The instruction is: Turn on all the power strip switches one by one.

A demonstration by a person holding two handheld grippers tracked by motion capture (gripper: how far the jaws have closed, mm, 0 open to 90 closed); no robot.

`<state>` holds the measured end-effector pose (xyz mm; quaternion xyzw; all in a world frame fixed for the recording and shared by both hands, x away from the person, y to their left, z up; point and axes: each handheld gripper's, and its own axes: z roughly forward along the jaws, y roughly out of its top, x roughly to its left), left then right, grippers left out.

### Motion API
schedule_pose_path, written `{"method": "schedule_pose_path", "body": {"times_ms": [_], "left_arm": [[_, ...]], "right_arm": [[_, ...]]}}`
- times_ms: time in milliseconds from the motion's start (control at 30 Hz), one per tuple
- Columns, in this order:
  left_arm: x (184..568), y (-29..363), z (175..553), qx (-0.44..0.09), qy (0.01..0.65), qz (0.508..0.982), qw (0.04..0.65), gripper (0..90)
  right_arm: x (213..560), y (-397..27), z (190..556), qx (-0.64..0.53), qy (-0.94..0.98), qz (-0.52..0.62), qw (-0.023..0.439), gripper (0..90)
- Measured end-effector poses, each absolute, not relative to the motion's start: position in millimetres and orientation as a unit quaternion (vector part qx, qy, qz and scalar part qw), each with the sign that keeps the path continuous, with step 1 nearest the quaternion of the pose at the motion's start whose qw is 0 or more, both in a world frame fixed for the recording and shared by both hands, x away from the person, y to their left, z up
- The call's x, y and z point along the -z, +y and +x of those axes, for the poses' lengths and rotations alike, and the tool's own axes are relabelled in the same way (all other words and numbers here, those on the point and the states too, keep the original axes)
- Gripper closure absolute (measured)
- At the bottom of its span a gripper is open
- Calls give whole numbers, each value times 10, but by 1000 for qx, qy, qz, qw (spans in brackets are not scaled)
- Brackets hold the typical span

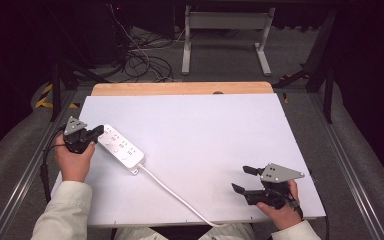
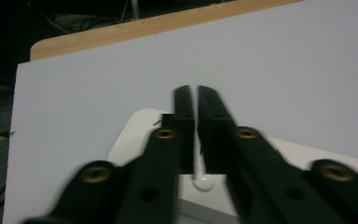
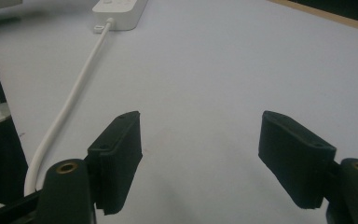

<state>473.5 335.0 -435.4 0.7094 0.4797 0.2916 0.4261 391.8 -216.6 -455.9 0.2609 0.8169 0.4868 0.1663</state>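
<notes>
So the white power strip (image 1: 120, 148) is lying on the left part of the white board (image 1: 220, 130), and its long axis is running diagonally: far end up toward the person's left, cord end pointing back toward the middle of the near edge. The white cord (image 1: 175, 195) is trailing off that near end and heading down to the board's front edge.

The left gripper (image 1: 98, 132) is sitting right at the strip's far-left end, basically on top of it. In the left gripper view the jaws are nearly together, just a thin slit between them, hanging over the strip's white body (image 2: 140, 126) with a small rounded white bump (image 2: 202, 180) showing below the gap. I honestly can't tell if they're pinching anything or just hovering closed above it.

The right gripper (image 1: 244, 179) is resting way off on the right near corner, well apart from the strip, jaws spread wide with nothing in them. From its own view the strip (image 3: 120, 10) is lying far ahead and to the left, the cord (image 3: 70, 107) running past its left jaw.

My guess: whatever happens with the strip, the left hand is the one that's placed for it, and it's coming at the short end, so it's lining up along the length.
</notes>
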Motion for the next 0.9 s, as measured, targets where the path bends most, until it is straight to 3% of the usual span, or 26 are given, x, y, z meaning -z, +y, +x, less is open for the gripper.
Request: {"method": "schedule_pose_path", "body": {"times_ms": [133,433,567,767,900], "left_arm": [[4236,3259,4587,-279,455,717,449,764],[4108,3050,4220,-259,404,738,474,523],[4242,2928,4032,-248,365,743,503,391],[4534,2807,3732,-210,352,744,528,301],[4636,2753,3599,-234,341,758,504,238]], "right_arm": [[4547,-2175,3907,-488,815,260,171,297],[4539,-2189,3911,-490,813,263,174,294],[4535,-2200,3910,-491,812,264,174,294],[4534,-2214,3916,-491,812,264,173,294],[4535,-2218,3920,-491,812,263,173,294]]}}
